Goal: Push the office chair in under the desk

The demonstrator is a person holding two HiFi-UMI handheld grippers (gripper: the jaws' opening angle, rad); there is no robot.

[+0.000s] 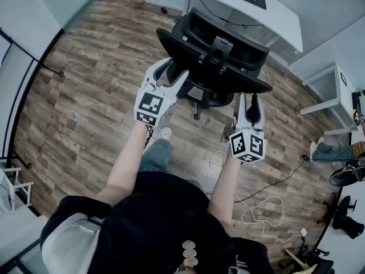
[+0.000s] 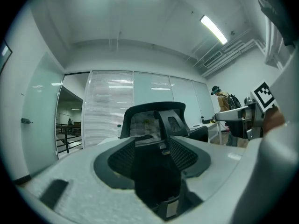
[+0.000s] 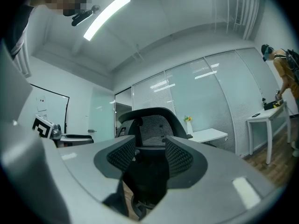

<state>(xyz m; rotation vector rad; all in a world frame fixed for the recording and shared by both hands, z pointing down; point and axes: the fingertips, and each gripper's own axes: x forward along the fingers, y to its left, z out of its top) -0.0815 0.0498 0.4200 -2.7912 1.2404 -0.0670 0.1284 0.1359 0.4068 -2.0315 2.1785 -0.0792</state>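
The wood floor (image 1: 85, 96) ran open up to the white desk (image 1: 285, 24) at the top of the head view, which sat at a slant to the person. The chair (image 1: 228, 56) stood just short of the desk, its seat not yet under the top and its back turned to the person.

The left gripper (image 1: 171, 74) sat at the left rim of the backrest and the right gripper (image 1: 247, 103) at the right rim. Both had their jaws wide apart and clamped nothing, and each gripper view showed the dark backrest ahead in the gap.

With nothing gripped, the tips would likely slip off the curved rim if pressed at an angle. An uneven push from the two sides would probably spin the chair on its base (image 1: 197, 104) rather than roll it. Because the desk was skewed, an armrest could strike its edge.

A loose cable (image 1: 262, 210) lay near the person's feet and could catch a step forward.
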